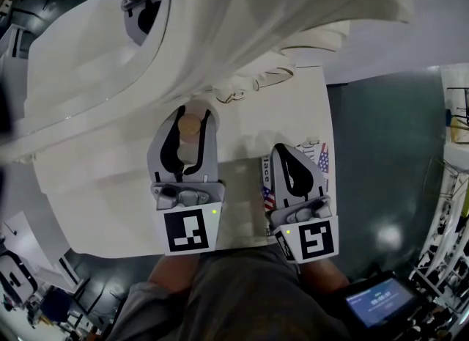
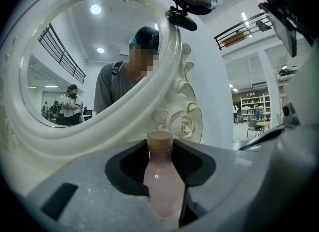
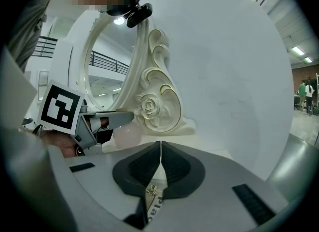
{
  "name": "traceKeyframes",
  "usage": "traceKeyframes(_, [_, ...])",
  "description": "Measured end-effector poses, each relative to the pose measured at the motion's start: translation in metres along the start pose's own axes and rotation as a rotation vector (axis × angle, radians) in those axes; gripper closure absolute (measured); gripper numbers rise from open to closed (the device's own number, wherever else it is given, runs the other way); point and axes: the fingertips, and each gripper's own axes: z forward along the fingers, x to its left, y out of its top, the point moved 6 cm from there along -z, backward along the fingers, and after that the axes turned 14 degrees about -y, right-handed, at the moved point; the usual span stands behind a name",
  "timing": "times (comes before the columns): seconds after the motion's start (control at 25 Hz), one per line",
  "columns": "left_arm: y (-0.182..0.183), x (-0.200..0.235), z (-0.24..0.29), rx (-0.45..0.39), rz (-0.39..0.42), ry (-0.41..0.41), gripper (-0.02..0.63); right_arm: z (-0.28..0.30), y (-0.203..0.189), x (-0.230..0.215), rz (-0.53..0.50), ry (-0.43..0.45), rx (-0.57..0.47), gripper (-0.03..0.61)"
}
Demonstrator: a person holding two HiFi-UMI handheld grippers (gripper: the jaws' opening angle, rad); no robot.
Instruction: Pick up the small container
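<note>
Closest to camera, left gripper [image 1: 192, 114] with fingers clamped on both sides of small container [image 2: 161, 186], a pale pink bottle with tan cap, upright; low at white tabletop [image 1: 249, 123], resting or just lifted, cannot tell which; just behind it, carved white mirror frame [image 2: 182, 121]; right gripper [image 3: 159, 148] beside, apart from the bottle, fingers pressed together with nothing between; under them a printed sheet [image 1: 322, 160] with flag pattern, flat on tabletop.

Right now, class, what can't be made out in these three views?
Base of the small bottle: left gripper view, hidden by the fingers; grip contact unclear.
Printed card: head view, mostly covered by the right gripper.
Reflected people: left gripper view, too small.
</note>
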Motion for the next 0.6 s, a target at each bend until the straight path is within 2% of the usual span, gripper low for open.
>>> traceKeyframes(0.36, [0.0, 0.003, 0.003, -0.006, 0.008, 0.011, 0.468, 0.004, 0.0, -0.009, 0.005, -0.005, -0.001, 0.563])
traceKeyframes(0.6, [0.009, -0.007, -0.005, -0.025, 0.018, -0.015, 0.468, -0.003, 0.006, -0.007, 0.006, -0.008, -0.031, 0.563])
